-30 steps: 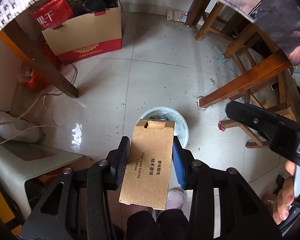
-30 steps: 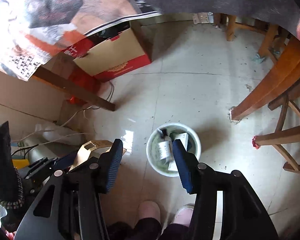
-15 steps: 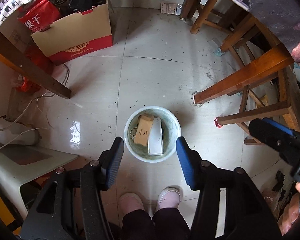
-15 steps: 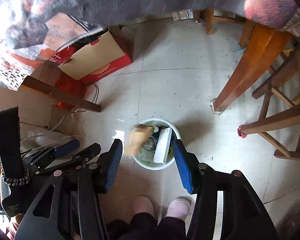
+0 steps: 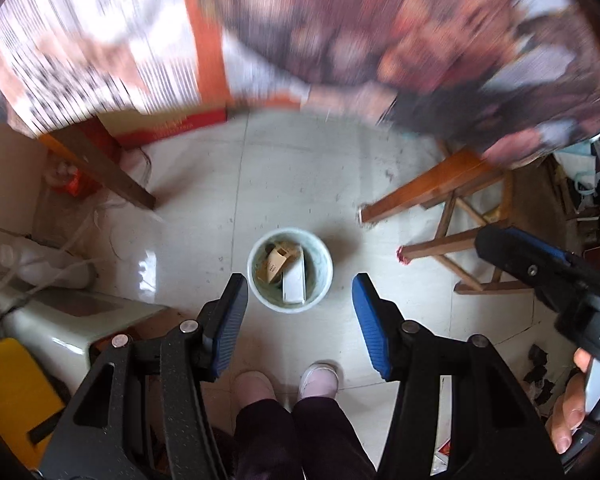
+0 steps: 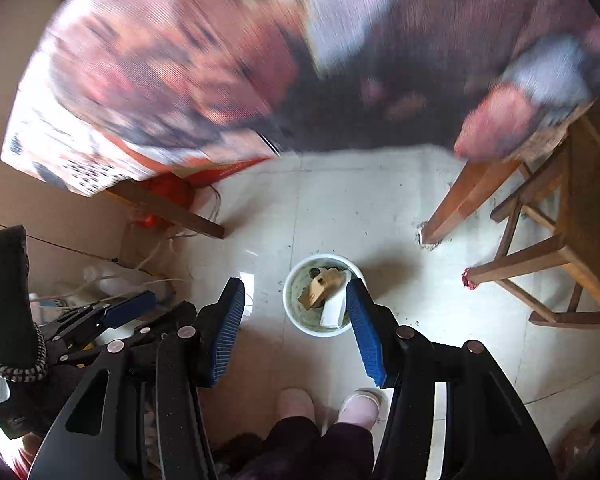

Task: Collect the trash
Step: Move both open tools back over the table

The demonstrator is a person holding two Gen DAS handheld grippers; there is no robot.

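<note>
A white trash bin (image 5: 324, 286) stands on the tiled floor, also in the right wrist view (image 6: 296, 312). Inside lie a brown cardboard box (image 5: 274, 265) and a white box (image 5: 294, 286); both show in the right wrist view too, brown box (image 6: 320, 286), white box (image 6: 334, 312). My left gripper (image 5: 298, 320) is open and empty, high above the bin. My right gripper (image 6: 296, 322) is open and empty, also above the bin. The right gripper shows at the right edge of the left wrist view (image 5: 540, 268).
A table with a patterned cloth (image 5: 340, 32) fills the top of both views, blurred. Wooden table legs (image 5: 100, 168) and a wooden stool (image 5: 452, 208) flank the bin. A red and tan carton (image 5: 168, 128) sits under the table. The person's feet (image 5: 288, 380) are near the bin.
My left gripper opened and dropped the brown box into the bin. Both grippers then rose, so the bin looks smaller and the tablecloth edge fills the top.
</note>
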